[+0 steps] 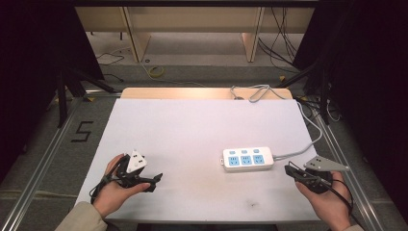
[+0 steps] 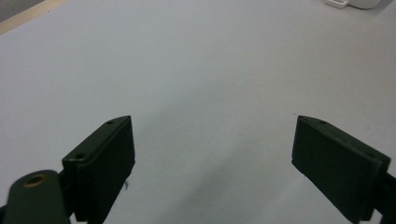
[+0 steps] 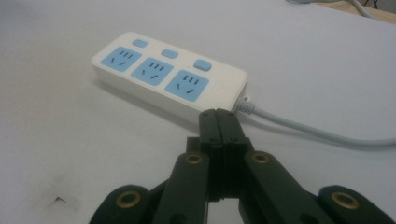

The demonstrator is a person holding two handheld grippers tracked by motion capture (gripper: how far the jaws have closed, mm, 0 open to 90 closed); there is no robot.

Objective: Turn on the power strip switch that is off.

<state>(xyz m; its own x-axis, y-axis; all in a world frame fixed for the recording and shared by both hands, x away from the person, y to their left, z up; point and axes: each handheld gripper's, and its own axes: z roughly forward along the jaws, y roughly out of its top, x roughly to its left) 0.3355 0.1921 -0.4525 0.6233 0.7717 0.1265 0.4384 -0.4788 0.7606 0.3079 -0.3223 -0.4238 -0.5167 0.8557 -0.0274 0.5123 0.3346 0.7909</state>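
Power strip (image 1: 248, 159) on white table (image 1: 192, 125); grey cord (image 1: 308, 139) trails behind.

White tabletop (image 1: 192, 130), wood edge at far side.
Power strip (image 1: 248, 159) with three blue sockets lies flat, right of centre; its grey cord (image 1: 308, 142) runs along the right side to the far edge. Small dark smudge (image 1: 251, 205) near front edge.
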